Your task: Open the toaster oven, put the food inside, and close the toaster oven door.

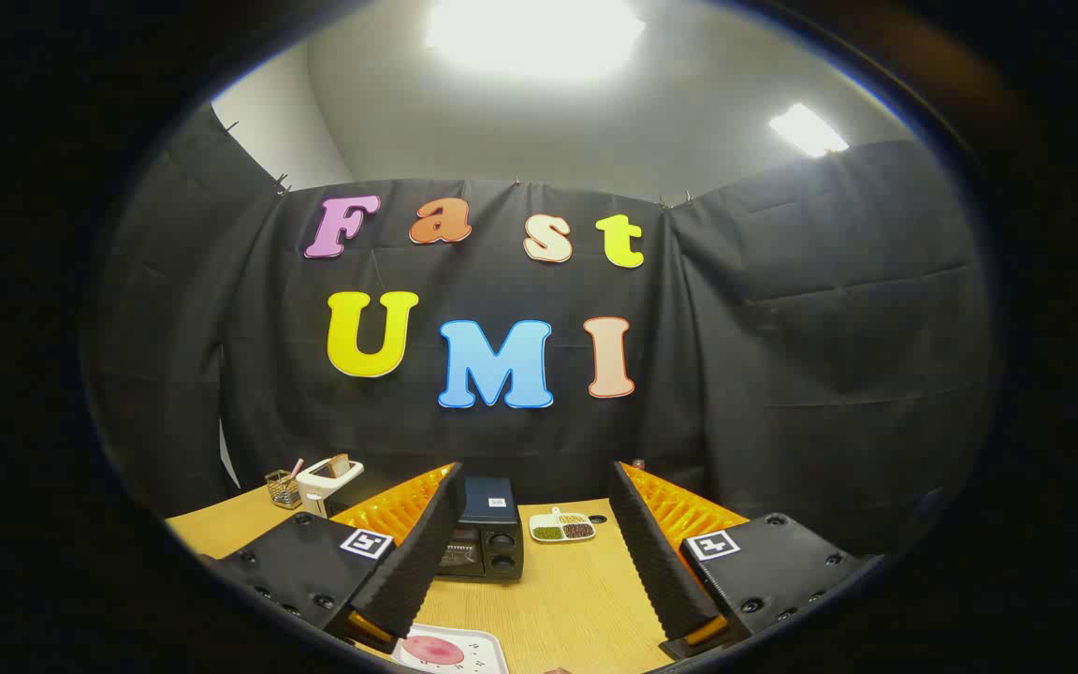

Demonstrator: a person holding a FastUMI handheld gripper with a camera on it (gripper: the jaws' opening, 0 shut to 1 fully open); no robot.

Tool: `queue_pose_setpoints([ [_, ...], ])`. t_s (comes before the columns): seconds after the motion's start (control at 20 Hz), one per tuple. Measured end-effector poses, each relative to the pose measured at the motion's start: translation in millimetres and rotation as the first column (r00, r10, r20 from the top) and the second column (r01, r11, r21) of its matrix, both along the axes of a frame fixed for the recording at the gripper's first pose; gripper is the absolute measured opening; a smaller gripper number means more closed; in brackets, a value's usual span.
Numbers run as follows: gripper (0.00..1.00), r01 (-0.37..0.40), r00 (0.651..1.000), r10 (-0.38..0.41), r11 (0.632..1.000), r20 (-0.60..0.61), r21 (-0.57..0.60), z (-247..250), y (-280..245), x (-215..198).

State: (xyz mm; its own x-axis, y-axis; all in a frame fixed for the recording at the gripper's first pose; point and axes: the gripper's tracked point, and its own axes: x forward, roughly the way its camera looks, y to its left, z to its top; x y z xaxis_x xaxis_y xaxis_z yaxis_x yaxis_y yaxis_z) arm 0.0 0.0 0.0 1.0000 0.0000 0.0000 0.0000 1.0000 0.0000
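The gripper point(534, 552) holds its 2 ribbed black fingers point(417, 562) wide apart, gripping nothing. Between them, low centre, the boxy black toaster oven point(488, 534) sits closed on the wood-grain table point(567, 599). A white tray point(453, 651) bearing flat pink food point(433, 649) lies at the bottom.

Your gripper point(534, 552) has its fingers spread wide with nothing between them. Bare wooden bench point(576, 599) lies ahead; the black boxy toaster oven point(488, 538) blocks the left finger's line. A white divided dish point(561, 527) sits near the far edge, and a white tray with a pink disc point(450, 651) at the near edge.
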Motion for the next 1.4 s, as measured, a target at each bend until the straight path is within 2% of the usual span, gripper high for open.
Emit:
queue_pose_setpoints([
  [0.75, 0.98, -0.023, 1.000, 0.023, 0.999, -0.002, 0.032, 3.5, 23.3, -2.6],
  [1.1, 0.98, -0.035, 0.999, 0.034, 0.998, 0.020, 0.061, 16.3, 50.1, -3.7],
  [1.4, 0.98, -0.062, 0.998, 0.061, 0.997, 0.021, 0.054, 19.9, 78.0, 14.1],
])
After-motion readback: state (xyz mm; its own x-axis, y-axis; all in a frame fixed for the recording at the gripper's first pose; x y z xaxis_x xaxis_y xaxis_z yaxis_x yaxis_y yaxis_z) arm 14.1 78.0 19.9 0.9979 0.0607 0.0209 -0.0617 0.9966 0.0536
